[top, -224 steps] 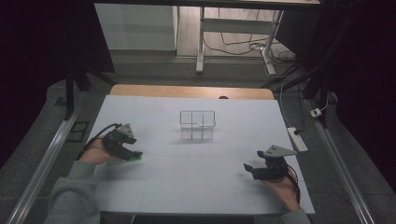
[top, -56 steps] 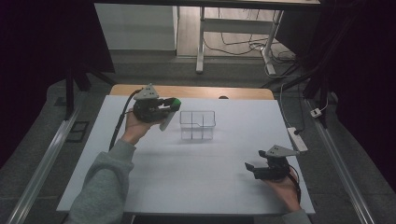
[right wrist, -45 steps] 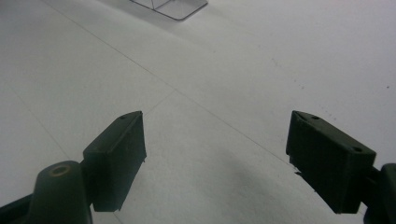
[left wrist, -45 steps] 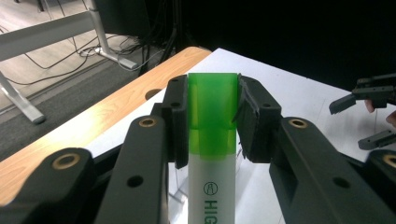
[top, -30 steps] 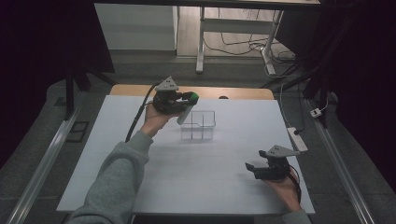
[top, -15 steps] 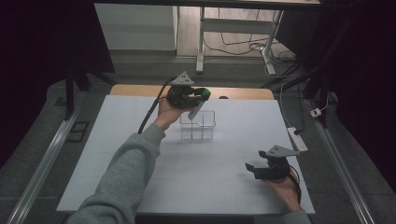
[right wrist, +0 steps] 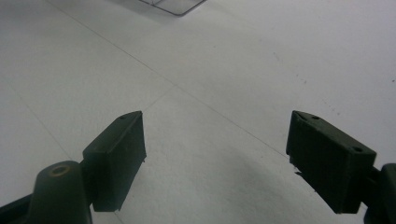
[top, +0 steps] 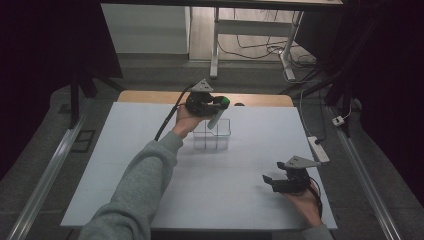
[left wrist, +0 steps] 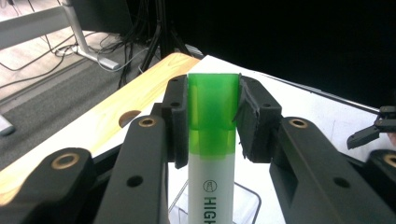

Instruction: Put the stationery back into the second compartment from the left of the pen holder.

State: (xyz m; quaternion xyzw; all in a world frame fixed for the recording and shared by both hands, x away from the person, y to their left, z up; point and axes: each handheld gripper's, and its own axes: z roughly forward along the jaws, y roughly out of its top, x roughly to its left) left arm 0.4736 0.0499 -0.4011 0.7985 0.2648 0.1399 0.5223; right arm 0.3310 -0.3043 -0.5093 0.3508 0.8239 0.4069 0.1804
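Note:
My left gripper (top: 220, 103) is shut on a highlighter (top: 216, 116) with a white barrel and green cap, held above the clear plastic organizer (top: 212, 135) at the table's far middle. The pen hangs tilted, its lower end over the organizer's back compartments. In the left gripper view the pads (left wrist: 180, 119) pinch the green cap (left wrist: 212, 109), and the white barrel runs down toward the organizer (left wrist: 247, 205). My right gripper (top: 270, 182) rests low at the near right of the table, open with nothing between its jaws. Its own view looks across the bare white surface between the fingers (right wrist: 116, 156).
The white board (top: 125, 165) covers the table, with a wooden strip (top: 150, 96) along its far edge. A power strip (top: 319, 148) lies at the right edge. Desk legs and cables stand on the floor beyond. A corner of the organizer (right wrist: 173, 5) shows far off in the right gripper view.
The left gripper picked the highlighter up at the near left and carried it right and far, and now a little lower, over the organizer. The right gripper has stayed put.

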